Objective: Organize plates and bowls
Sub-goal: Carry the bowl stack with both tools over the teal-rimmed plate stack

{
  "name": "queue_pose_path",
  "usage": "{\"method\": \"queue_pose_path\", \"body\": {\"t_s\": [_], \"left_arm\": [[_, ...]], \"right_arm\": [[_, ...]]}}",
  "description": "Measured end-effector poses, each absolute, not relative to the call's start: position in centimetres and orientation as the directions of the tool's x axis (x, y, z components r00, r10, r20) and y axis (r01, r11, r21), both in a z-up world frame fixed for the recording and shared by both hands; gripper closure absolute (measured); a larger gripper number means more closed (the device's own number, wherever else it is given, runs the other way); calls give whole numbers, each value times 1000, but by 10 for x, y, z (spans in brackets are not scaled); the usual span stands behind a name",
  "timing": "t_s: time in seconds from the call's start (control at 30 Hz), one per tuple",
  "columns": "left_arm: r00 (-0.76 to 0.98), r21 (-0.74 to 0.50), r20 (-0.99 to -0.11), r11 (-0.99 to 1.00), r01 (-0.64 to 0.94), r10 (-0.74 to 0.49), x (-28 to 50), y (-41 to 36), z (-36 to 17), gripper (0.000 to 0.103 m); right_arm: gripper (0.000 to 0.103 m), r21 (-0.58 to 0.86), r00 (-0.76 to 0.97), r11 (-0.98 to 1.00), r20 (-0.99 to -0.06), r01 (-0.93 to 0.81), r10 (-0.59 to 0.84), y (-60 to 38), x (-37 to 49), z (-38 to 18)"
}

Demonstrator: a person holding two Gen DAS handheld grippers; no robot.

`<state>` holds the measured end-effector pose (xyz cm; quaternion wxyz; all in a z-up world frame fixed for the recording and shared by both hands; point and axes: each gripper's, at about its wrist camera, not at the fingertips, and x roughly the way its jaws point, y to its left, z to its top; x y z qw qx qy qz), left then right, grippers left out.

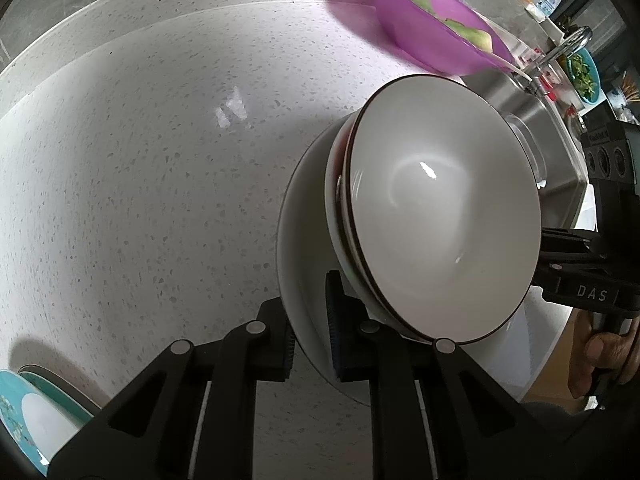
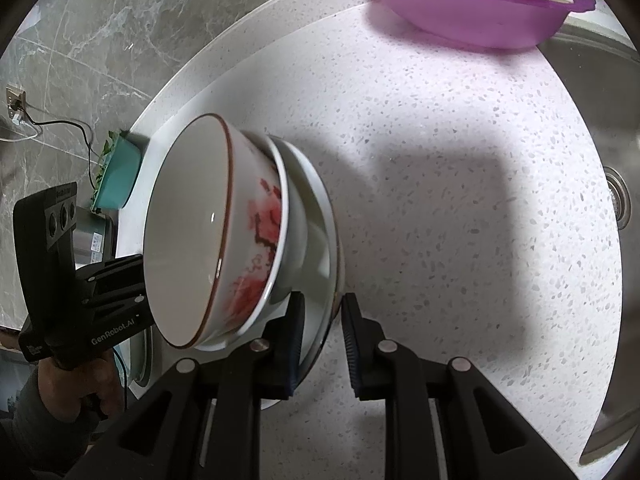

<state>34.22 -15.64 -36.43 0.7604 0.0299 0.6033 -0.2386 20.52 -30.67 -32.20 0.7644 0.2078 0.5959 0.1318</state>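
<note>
While stack hangs over speckled counter [image 1: 140, 160], left gripper [image 1: 310, 332] pinches white plate [image 1: 296, 240] rim, pads nearly closed on it. Right gripper [image 2: 322, 344] straddles opposite rim — inner pad touching, outer pad apart, so grip unclear. Plate carries nested bowls [image 2: 224, 232], top one red-flowered; lower bowl mostly hidden. Purple basin [image 2: 460, 12] beyond, cut off by frame. Sink [image 2: 600, 140] at right.

Home kitchen: speckled countertop [image 1: 140, 160], steel sink [image 1: 556, 140], faucet [image 1: 568, 42], marble-look wall tiles [image 2: 80, 40].
</note>
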Motion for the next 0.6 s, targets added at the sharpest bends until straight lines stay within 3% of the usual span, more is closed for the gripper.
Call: {"method": "queue_pose_path", "body": {"t_s": [0.6], "left_arm": [[186, -241, -928, 901, 360, -323, 330, -149, -351, 92]], "right_arm": [[82, 462, 257, 887, -858, 13, 444, -301, 203, -312]]}}
